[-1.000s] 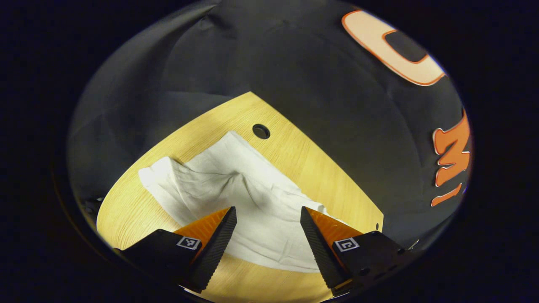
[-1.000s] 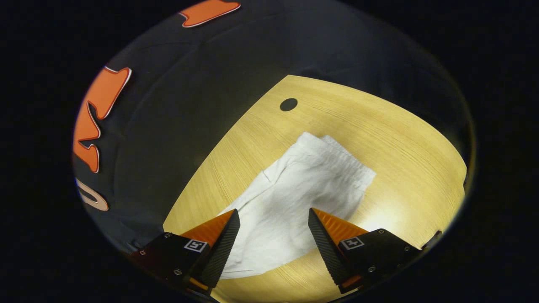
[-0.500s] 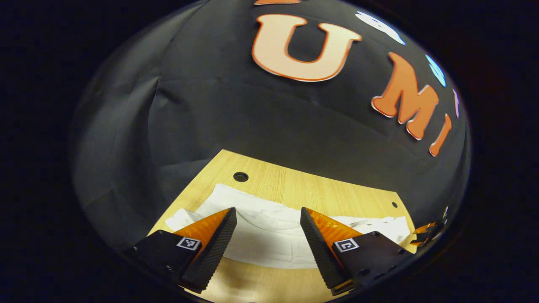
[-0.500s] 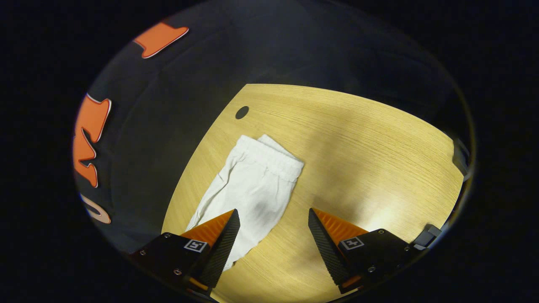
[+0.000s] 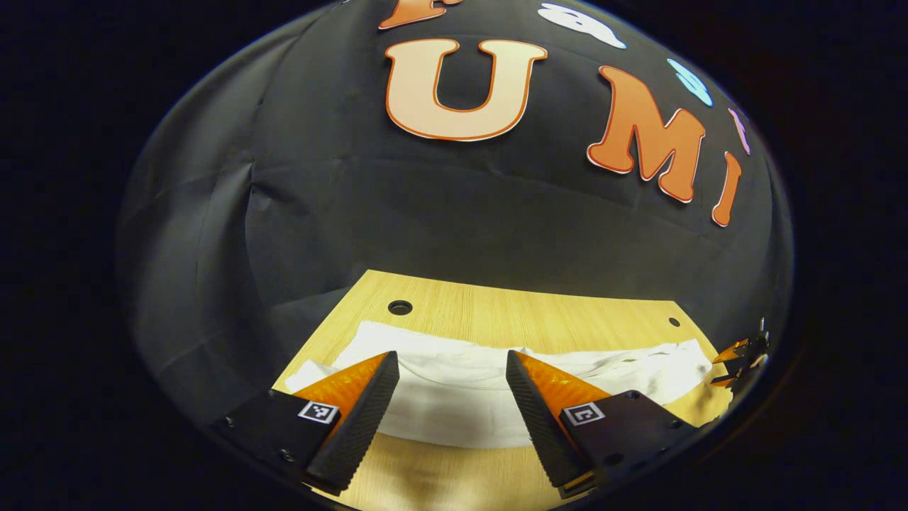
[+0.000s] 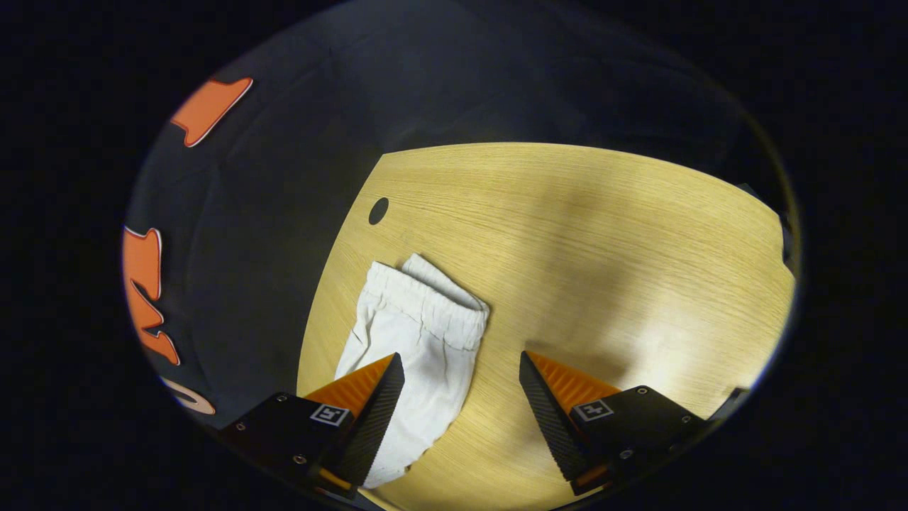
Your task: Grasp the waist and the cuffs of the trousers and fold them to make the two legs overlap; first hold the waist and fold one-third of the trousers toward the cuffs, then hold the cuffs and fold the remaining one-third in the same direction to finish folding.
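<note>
The white trousers (image 5: 461, 397) lie flat on the wooden table (image 6: 603, 234), a long strip running across just ahead of my left claw (image 5: 452, 383); in the right gripper view I see their gathered elastic waist (image 6: 425, 301) at the far end, near the round hole (image 6: 378, 211) in the tabletop. They look light, thin and limp, so I judge they will sag and crease wherever I lift them and will not hold a fold unless I lay it down flat. The waistband is the thickest part and the surest place to pinch; the cuffs are thinner, so I would take them close to the hem. Both claws stand wide and hold nothing; my right claw (image 6: 461, 387) hangs above bare wood just beside the cloth. Compared with a second ago, both claws have pulled back and up: the trousers look smaller and farther off, and the left one has tilted up toward the wall.
</note>
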`<state>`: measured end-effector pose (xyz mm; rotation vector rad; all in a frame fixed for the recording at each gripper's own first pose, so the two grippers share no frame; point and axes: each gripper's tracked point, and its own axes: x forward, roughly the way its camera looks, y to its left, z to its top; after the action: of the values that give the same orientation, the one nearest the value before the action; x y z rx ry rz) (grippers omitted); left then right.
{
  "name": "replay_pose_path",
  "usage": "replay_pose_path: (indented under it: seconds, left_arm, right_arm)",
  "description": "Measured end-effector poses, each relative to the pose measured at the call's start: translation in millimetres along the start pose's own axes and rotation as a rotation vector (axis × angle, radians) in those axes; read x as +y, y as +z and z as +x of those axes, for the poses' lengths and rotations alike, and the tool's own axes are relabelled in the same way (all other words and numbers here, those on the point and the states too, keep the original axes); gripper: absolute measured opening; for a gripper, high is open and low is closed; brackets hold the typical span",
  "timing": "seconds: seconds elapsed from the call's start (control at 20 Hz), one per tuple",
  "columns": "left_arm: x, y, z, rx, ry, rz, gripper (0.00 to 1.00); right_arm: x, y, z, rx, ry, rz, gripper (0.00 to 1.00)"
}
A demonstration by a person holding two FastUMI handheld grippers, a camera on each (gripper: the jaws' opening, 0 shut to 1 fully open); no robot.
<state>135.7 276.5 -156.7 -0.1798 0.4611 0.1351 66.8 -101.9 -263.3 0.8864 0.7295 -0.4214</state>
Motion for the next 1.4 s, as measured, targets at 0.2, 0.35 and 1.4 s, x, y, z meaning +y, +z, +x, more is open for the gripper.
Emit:
replay_pose_path:
  seconds: [0.2, 0.35, 1.4]
  left_arm:
    - [-2, -4, 0, 0.014, 0.028, -0.001, 0.99]
    - [-1, -4, 2, 0.018, 0.055, -0.014, 0.99]
    - [1, -10, -5, 0.027, 0.107, -0.085, 0.99]
  right_arm:
    - [10, 7, 24, 0.020, -0.001, -0.005, 0.98]
    - [18, 14, 38, 0.015, -0.001, -0.010, 0.98]
    - [14, 42, 17, -0.100, 0.005, -0.233, 0.00]
